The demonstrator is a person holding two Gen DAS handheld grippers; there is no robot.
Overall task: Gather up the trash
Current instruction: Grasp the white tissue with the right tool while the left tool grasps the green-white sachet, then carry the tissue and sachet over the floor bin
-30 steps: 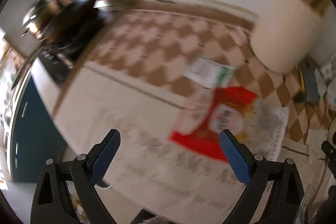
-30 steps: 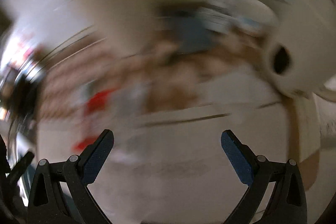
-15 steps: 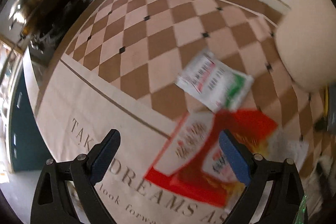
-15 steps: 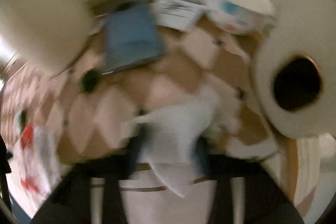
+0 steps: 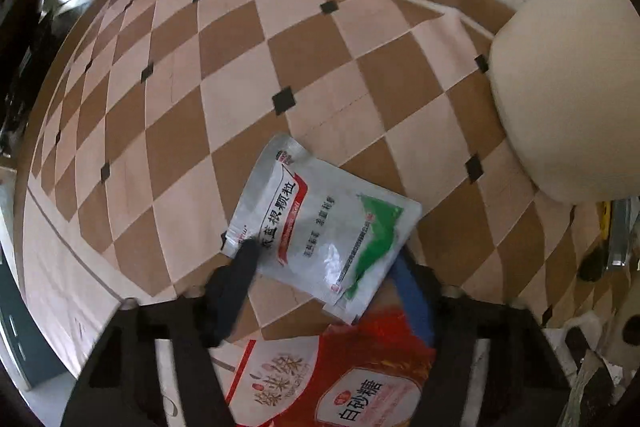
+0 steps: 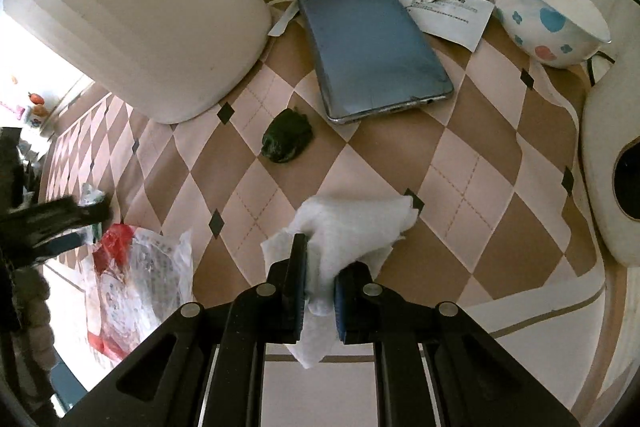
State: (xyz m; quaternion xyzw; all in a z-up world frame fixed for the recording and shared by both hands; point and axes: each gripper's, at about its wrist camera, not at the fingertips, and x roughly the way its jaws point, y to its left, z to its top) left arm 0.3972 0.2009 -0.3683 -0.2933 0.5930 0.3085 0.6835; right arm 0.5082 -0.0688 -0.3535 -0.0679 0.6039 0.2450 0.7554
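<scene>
At 6 o'clock on the tabletop [image 6: 460, 155], the right claw [image 6: 318, 283] pinches a soft, light tissue [image 6: 352, 227] mid-fold, while the left claw [image 5: 320, 279] stands spread around a limp, slippery sachet [image 5: 320, 227], best taken at its edges.

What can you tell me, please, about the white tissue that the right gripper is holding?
The white tissue is a crumpled, soft-looking paper sheet with a faint embossed texture. The right gripper is shut on its near part, so a fold sticks out below the fingers while the bulk bunches ahead of them. Its far end seems to rest on the checkered tablecloth, near the dark green lump but apart from it.
</scene>
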